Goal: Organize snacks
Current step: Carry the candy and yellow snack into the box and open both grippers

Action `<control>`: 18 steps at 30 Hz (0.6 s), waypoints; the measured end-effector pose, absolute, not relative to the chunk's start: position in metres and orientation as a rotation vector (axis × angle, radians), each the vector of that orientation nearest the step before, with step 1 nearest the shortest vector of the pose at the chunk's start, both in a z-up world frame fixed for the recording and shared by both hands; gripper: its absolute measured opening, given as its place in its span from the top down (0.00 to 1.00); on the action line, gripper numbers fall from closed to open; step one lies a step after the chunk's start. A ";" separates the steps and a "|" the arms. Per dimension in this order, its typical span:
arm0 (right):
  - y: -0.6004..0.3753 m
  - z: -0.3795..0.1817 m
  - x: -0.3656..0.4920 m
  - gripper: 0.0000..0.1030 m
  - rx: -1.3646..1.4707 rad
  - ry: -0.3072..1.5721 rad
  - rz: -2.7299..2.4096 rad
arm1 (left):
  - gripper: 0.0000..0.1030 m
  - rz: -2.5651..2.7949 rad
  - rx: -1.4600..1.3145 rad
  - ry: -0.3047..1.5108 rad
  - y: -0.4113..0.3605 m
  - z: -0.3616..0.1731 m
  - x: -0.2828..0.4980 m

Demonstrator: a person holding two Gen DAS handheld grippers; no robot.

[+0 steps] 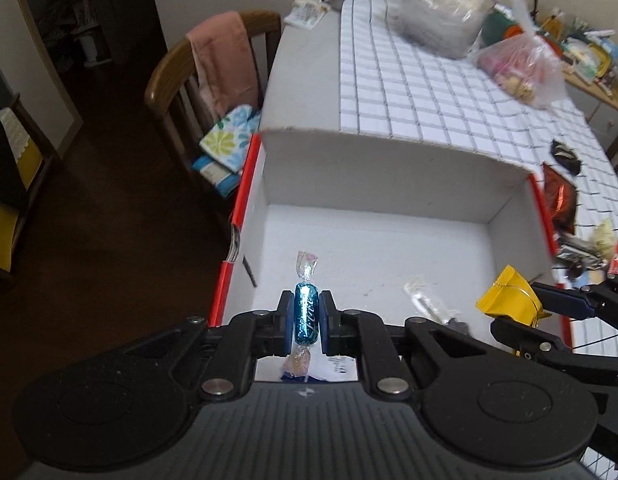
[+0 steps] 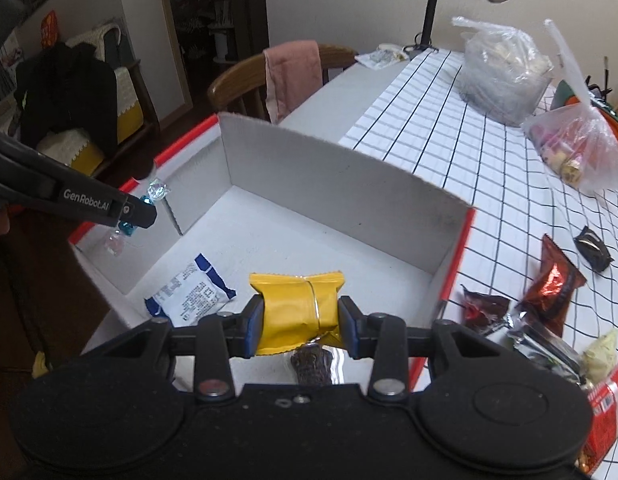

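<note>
Pinched between the blue pads of the left gripper (image 1: pixel 305 322) was a blue foil candy (image 1: pixel 306 317), a short cylinder with pale script along its side and clear twisted cellophane ends, one end sticking out ahead of the jaws and the other tucked below them. It hung above the white cardboard box (image 1: pixel 389 168), near that box's red-edged left wall. Off to this gripper's right, the right gripper (image 2: pixel 301 320) was clamped on a yellow snack packet (image 2: pixel 299 308), a glossy pillow-shaped wrapper with crimped, saw-toothed ends and a thin seam running across its face; the pads pressed into both of its sides, and it too was held over the box's white floor. Below and left of the right gripper's jaws, a white and blue sachet (image 2: pixel 191 290) covered in small print lay flat on the box floor. Directly under the yellow packet sat a dark snack in clear wrapping (image 2: pixel 311 362), partly hidden. Beyond the right gripper's right side, outside the box, dark red foil packets (image 2: pixel 553 284) lay scattered on the checked tablecloth (image 2: pixel 449 120).
</note>
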State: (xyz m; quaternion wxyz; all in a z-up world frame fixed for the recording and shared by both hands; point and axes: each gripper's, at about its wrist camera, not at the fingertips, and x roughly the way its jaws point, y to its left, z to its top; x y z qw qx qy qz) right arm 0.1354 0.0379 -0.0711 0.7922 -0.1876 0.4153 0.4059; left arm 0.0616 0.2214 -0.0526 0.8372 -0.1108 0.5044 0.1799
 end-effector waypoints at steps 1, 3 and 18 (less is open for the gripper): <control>0.042 -0.075 0.137 0.64 -0.417 0.897 0.872 | 0.88 0.382 -0.229 1.075 0.223 -0.056 0.064; 0.050 -0.083 0.138 0.64 -0.454 0.903 0.871 | 0.88 0.384 -0.204 1.089 0.224 -0.063 0.070; 0.074 -0.120 0.138 0.64 -0.555 0.976 0.874 | 0.88 0.337 -0.135 1.232 0.219 -0.113 0.103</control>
